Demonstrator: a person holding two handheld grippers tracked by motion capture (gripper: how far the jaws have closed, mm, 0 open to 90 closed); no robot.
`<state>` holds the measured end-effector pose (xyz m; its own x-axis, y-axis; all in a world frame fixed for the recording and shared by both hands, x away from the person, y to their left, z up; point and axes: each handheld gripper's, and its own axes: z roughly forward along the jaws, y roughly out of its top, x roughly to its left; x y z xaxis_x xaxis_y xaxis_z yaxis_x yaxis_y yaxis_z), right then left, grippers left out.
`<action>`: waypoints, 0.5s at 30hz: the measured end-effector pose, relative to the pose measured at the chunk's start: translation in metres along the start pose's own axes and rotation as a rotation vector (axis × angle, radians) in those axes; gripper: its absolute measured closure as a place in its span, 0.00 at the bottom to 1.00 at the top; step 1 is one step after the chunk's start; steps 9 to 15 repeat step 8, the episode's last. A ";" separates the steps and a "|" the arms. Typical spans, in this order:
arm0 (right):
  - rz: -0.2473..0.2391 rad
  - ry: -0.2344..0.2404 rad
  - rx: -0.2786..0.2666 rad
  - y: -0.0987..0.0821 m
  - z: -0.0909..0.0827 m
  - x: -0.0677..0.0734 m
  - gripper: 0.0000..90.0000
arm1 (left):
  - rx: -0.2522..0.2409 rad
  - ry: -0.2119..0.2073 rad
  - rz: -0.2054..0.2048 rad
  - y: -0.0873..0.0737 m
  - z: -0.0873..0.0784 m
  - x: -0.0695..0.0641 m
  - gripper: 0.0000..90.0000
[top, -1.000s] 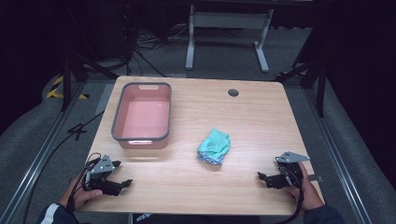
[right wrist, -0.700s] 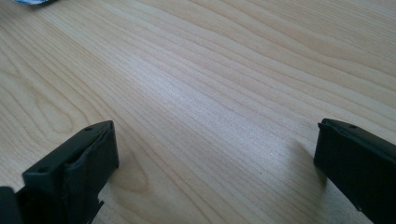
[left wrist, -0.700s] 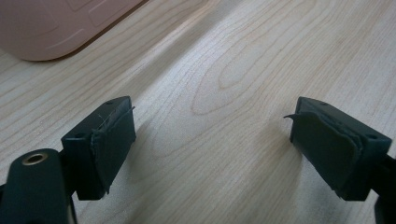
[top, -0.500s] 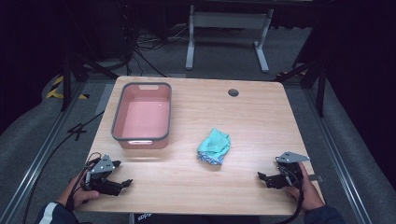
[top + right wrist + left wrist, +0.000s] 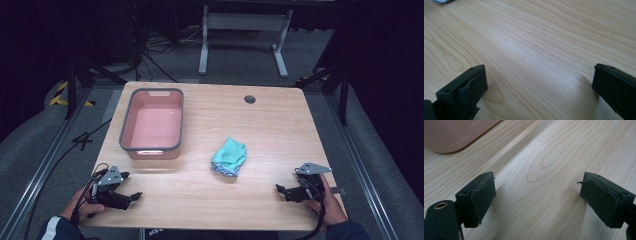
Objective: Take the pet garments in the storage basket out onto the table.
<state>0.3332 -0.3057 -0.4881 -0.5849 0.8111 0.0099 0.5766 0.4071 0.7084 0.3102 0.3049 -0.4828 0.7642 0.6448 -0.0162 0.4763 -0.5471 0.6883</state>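
Cloth (image 5: 229, 157) is a crumpled teal wad sitting a bit right of the table's middle, nothing touching it. The right gripper (image 5: 282, 189) is near the front right corner, jaws pointing left, so the cloth is up and to the left of it, apart. The left gripper (image 5: 131, 186) is at the front left corner, well apart from the cloth, jaws pointing right. Both are spread wide with only bare wood between the jaws; you can see that clearly in the left gripper view (image 5: 537, 195) and the right gripper view (image 5: 539, 87). A sliver of the cloth (image 5: 441, 1) peeks in at the top left of the right gripper view.

The pink bin (image 5: 152, 146) with a grey rim sits left of centre, just beyond the left gripper; its corner (image 5: 454, 135) shows in the left gripper view.

The table (image 5: 280, 125) is light wood with a cable hole (image 5: 249, 99) near the back edge. Around it: grey carpet, dark room, cables (image 5: 150, 50) on the floor, a grey stand (image 5: 242, 30) behind.
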 end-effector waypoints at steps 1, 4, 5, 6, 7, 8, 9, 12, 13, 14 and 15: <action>-0.002 0.000 0.001 0.000 0.000 0.000 0.00 | -0.003 0.000 -0.003 0.000 0.000 0.000 0.14; -0.001 0.000 0.000 0.000 0.000 0.000 0.00 | -0.002 0.002 -0.004 0.000 0.000 0.000 0.14; -0.002 0.000 0.001 0.000 0.000 0.000 0.00 | 0.000 0.000 -0.003 0.000 0.001 0.000 0.14; -0.002 0.000 0.001 0.000 0.000 0.000 0.00 | 0.000 0.000 -0.003 0.000 0.001 0.000 0.14; 0.000 0.000 0.000 0.000 0.000 0.000 0.00 | 0.002 0.002 -0.004 0.001 0.001 0.000 0.14; 0.000 0.000 0.000 0.000 0.000 0.000 0.00 | 0.004 0.002 -0.004 0.001 0.001 0.000 0.13; 0.000 0.000 0.000 0.000 0.000 0.000 0.00 | 0.004 0.002 -0.004 0.001 0.001 0.000 0.13; 0.000 0.000 0.000 0.000 0.000 0.000 0.00 | 0.004 0.002 -0.004 0.001 0.001 0.000 0.13; 0.000 0.000 0.000 0.000 0.000 0.000 0.00 | 0.004 0.002 -0.004 0.001 0.001 0.000 0.13; 0.000 0.000 0.000 0.000 0.000 0.000 0.00 | 0.004 0.002 -0.004 0.001 0.001 0.000 0.13; 0.000 0.000 0.000 0.000 0.000 0.000 0.00 | 0.004 0.002 -0.004 0.001 0.001 0.000 0.13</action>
